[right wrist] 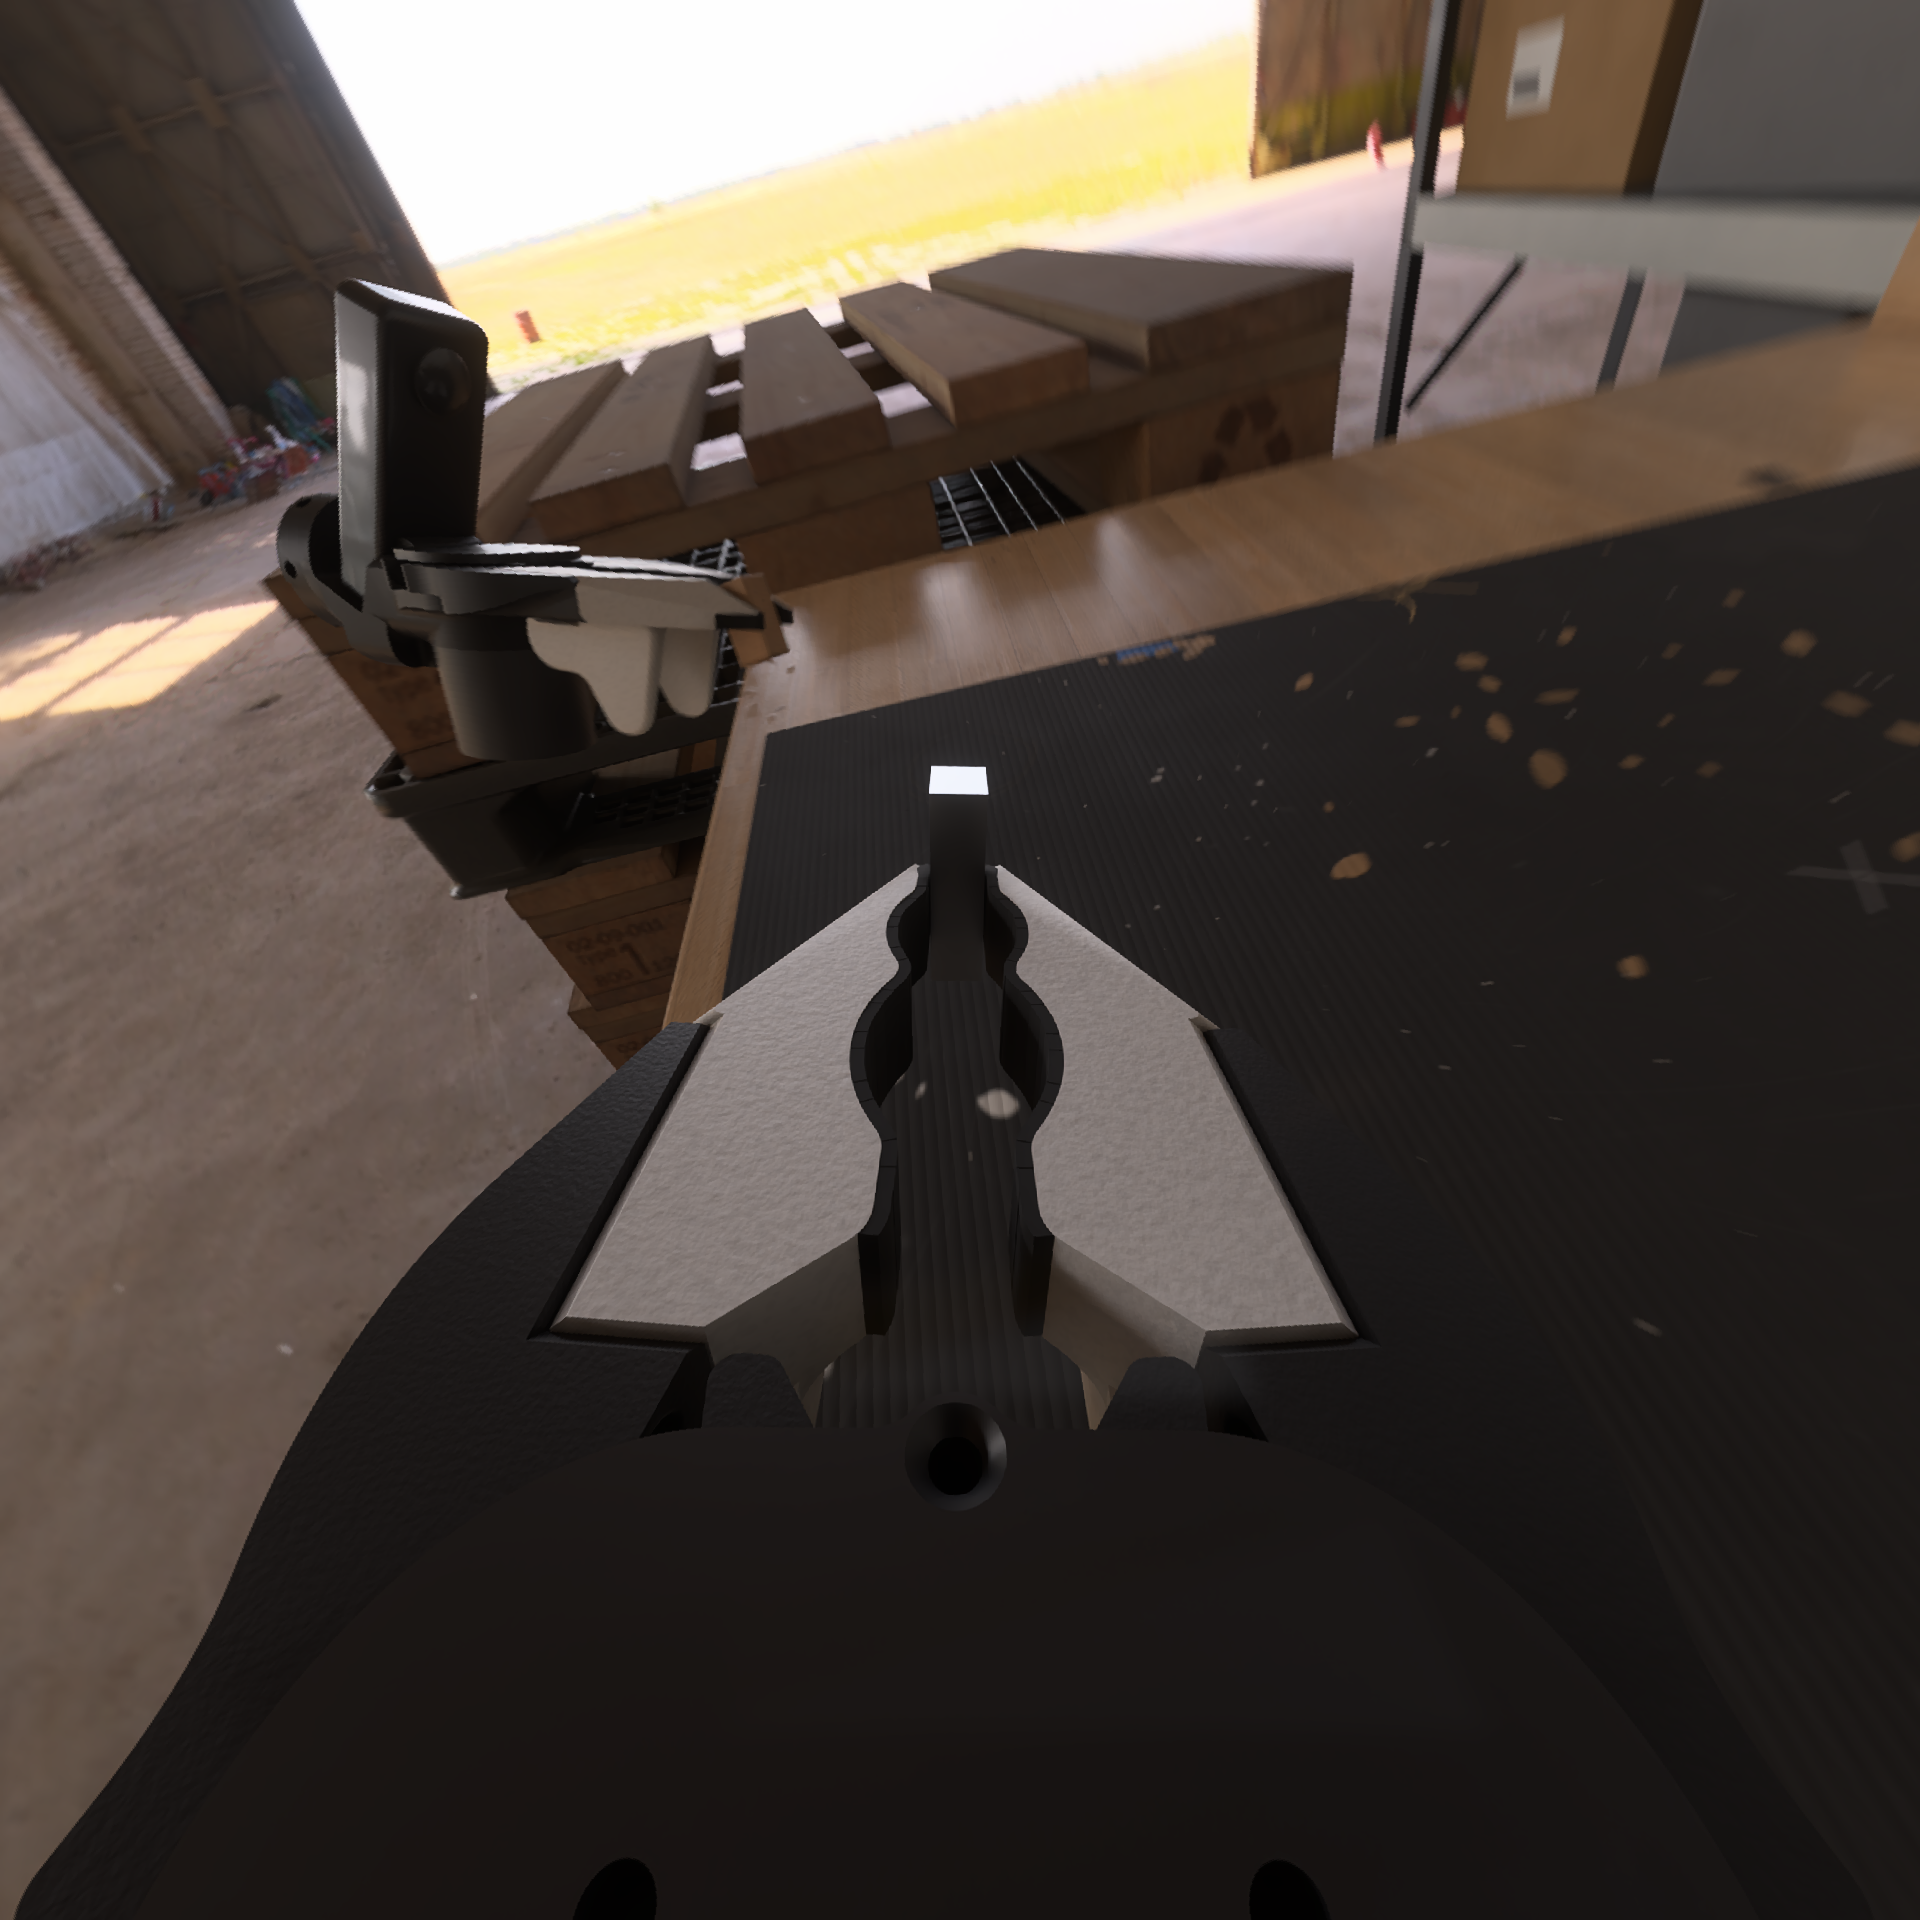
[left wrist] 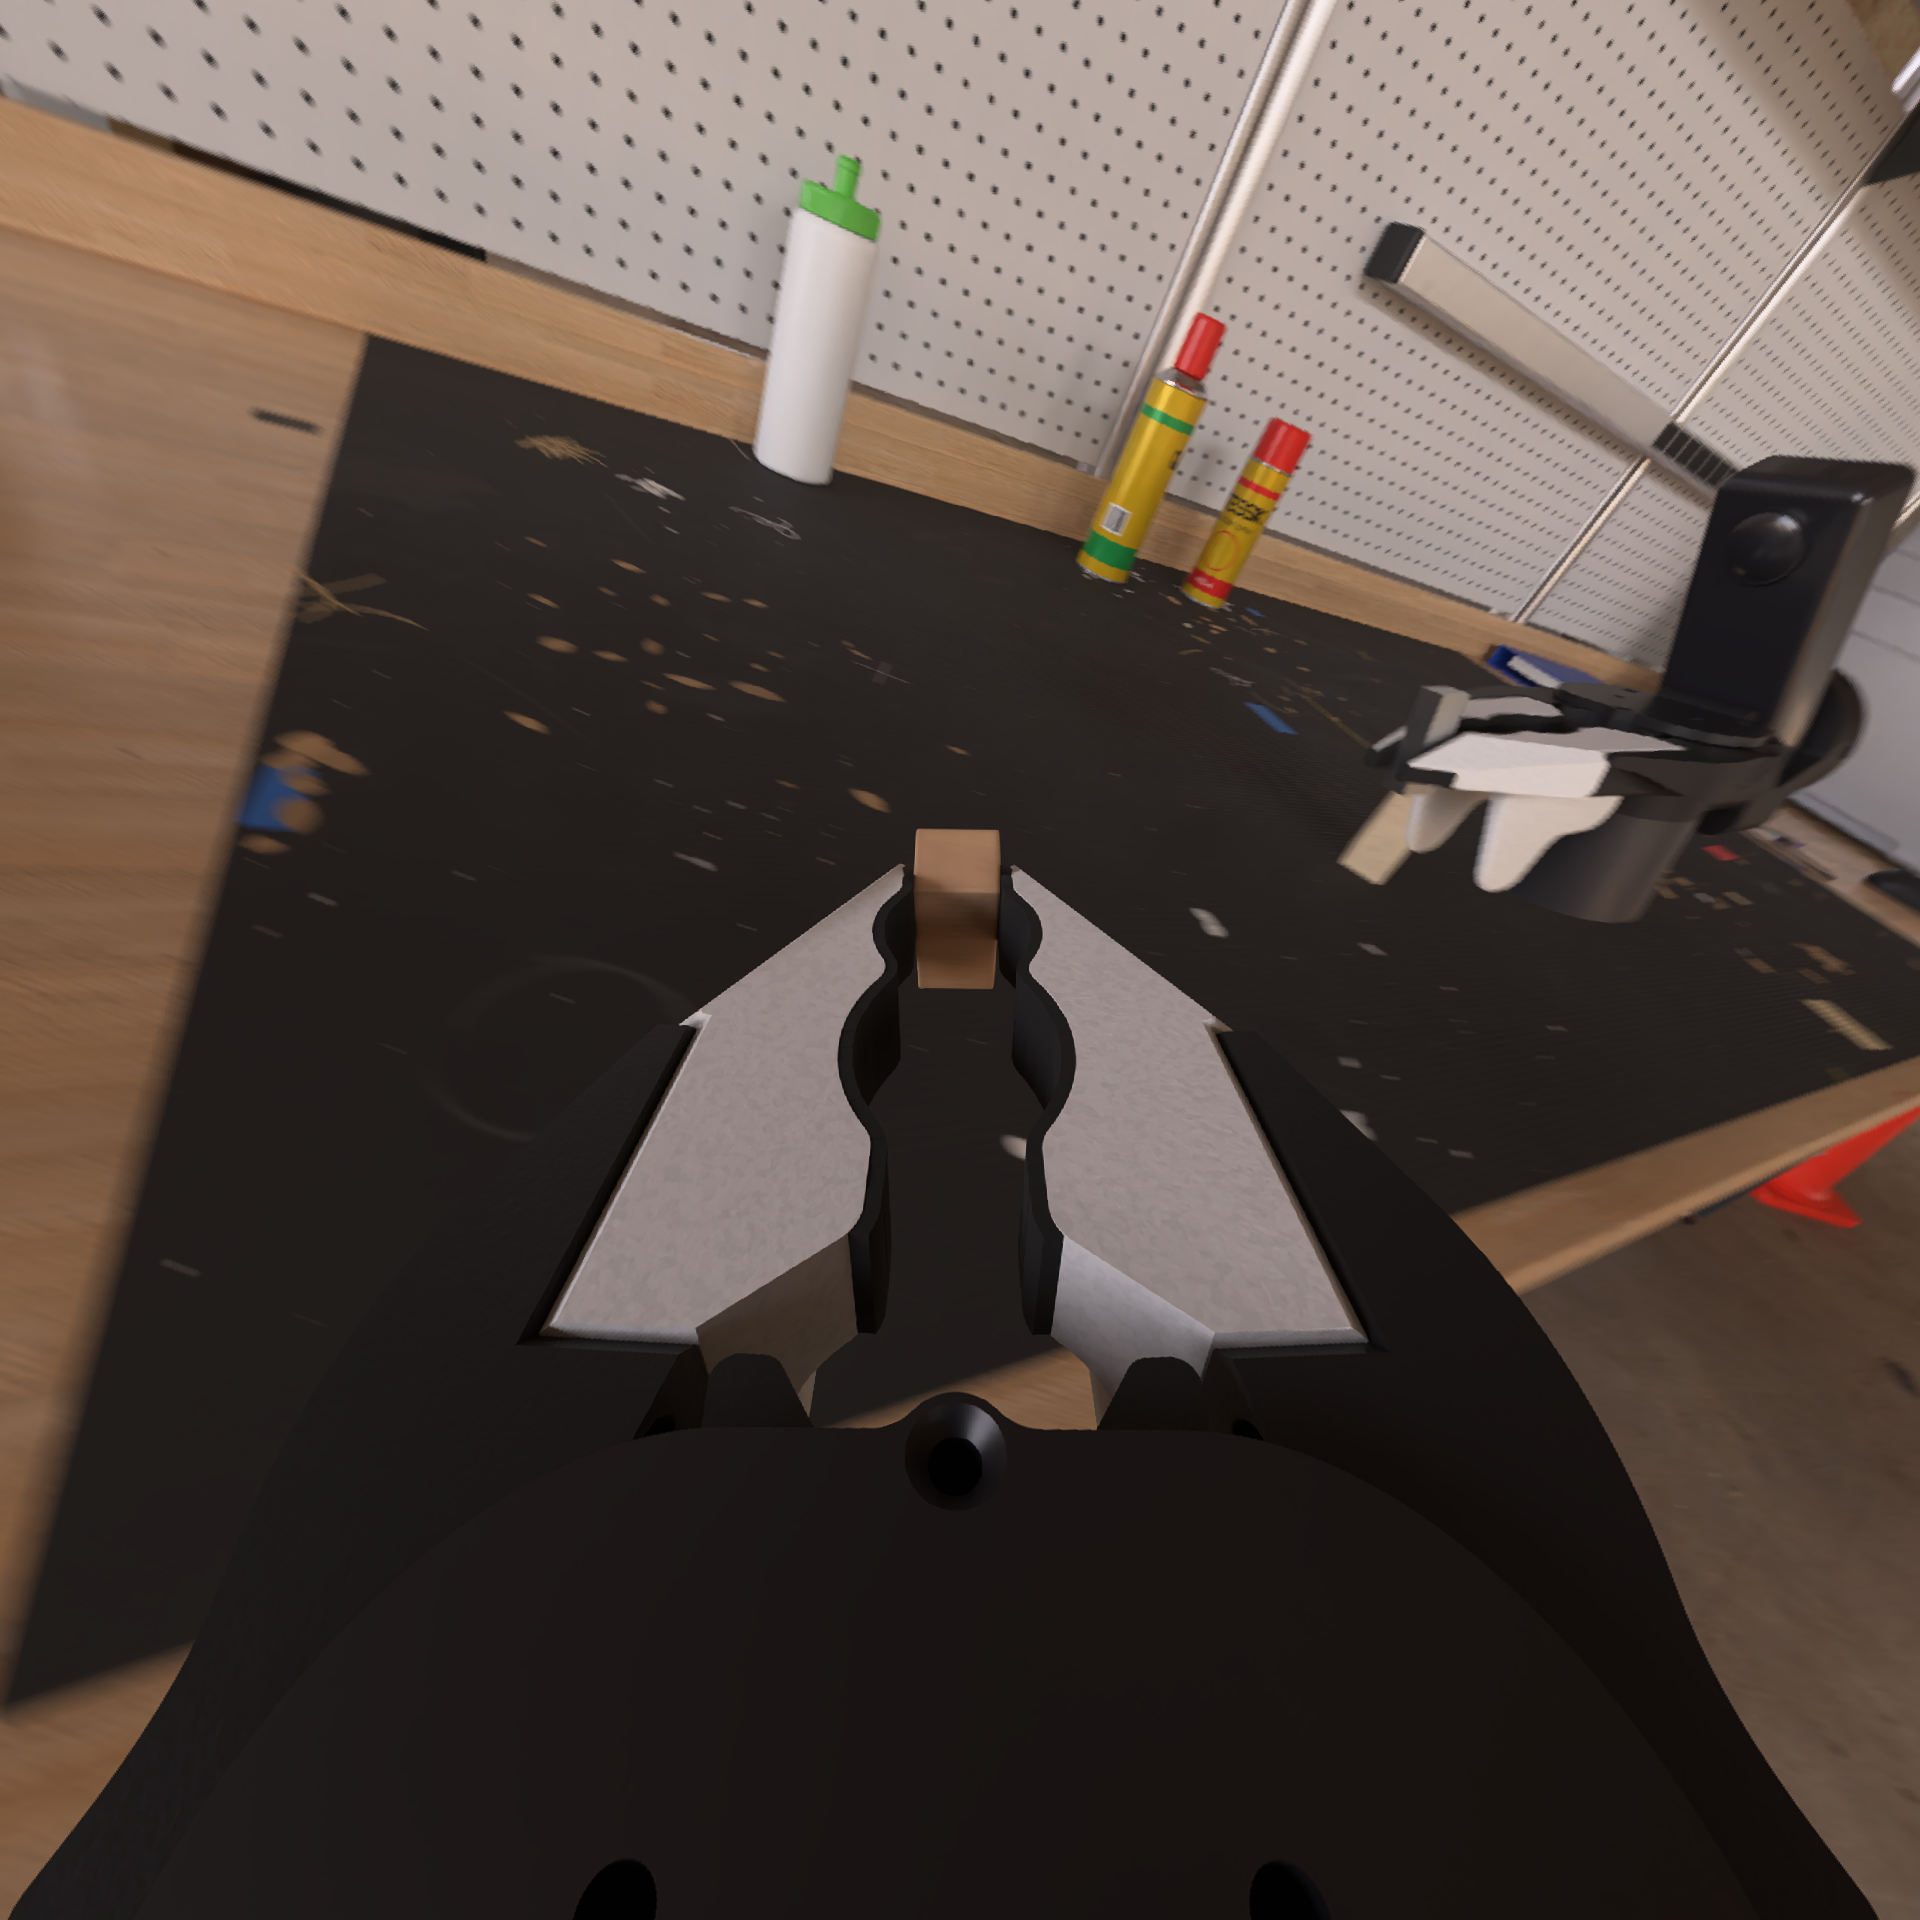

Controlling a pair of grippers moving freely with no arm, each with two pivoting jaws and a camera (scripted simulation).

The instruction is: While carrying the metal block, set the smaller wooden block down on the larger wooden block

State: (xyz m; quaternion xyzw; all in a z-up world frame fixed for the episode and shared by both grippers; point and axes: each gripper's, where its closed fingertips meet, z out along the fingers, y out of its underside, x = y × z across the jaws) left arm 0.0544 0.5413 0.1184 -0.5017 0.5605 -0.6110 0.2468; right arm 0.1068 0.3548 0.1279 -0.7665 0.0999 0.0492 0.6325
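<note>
My left gripper [left wrist: 956, 883] is shut on a small brown wooden block [left wrist: 956, 914] and holds it above the black mat [left wrist: 623, 831]. My right gripper [right wrist: 958, 883] is shut on the metal block [right wrist: 958, 821], which is dark with a bright top face, above the mat's left part. In the left wrist view the right gripper [left wrist: 1423, 727] hovers at the right, and a pale wooden block [left wrist: 1374, 850] shows just below it, partly hidden. In the right wrist view the left gripper [right wrist: 748, 608] hangs near the bench's far left corner.
A white bottle with a green cap [left wrist: 816, 332] and two yellow spray cans [left wrist: 1143, 457] stand at the pegboard wall. The wooden bench [right wrist: 1039, 603] edges the mat. A wooden pallet stack [right wrist: 935, 353] and a black crate [right wrist: 582, 821] sit beyond the bench. An orange cone [left wrist: 1813, 1174] is on the floor.
</note>
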